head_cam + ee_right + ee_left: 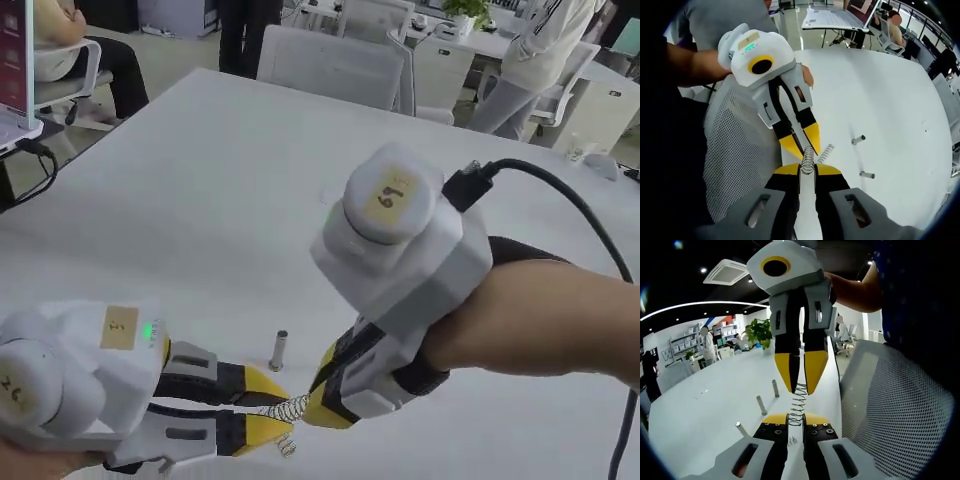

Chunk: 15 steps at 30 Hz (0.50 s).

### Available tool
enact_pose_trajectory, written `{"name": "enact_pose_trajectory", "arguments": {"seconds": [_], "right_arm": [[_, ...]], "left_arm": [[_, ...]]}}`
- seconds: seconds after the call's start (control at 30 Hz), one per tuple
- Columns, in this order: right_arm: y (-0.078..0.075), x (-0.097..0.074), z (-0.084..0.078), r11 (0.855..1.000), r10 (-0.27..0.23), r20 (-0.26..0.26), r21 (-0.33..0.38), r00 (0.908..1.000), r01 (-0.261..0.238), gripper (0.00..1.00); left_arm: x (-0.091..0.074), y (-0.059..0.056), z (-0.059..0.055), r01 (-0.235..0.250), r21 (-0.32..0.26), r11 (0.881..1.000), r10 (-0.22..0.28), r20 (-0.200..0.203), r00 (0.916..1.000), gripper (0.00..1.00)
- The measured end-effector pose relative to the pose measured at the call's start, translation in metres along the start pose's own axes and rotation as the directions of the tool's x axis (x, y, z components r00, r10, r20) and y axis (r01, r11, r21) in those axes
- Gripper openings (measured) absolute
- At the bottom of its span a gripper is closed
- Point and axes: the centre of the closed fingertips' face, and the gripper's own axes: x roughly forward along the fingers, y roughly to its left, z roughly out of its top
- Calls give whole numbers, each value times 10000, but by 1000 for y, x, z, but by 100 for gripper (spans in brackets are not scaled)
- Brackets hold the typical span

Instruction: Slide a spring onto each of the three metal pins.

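Note:
A thin wire spring (286, 407) is stretched between my two grippers just above the white table (200, 200). My left gripper (268, 412) is shut on one end and my right gripper (318, 400) is shut on the other. In the left gripper view the spring (797, 402) runs from my own yellow tips (796, 421) up to the right gripper (801, 388). A second spring (825, 152) sticks out sideways from the held one (808, 161) and hangs below it (287, 445). A metal pin (278, 350) stands just beyond the tips. Three pins (761, 405) stand in a row.
A mesh chair back (890, 405) is close by the table edge, beside the grippers. A laptop (15, 70) with a cable sits at the table's far left. Chairs (335, 65) and people stand beyond the far edge.

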Motion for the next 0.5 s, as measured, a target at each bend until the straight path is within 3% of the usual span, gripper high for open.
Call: {"name": "enact_pose_trajectory", "arguments": {"seconds": [0.5], "right_arm": [[-11, -9, 11, 9994, -346, 971, -64, 9947, 354, 8]], "left_arm": [[2, 6, 6, -8, -1457, 9893, 107, 676, 9977, 2]]}}
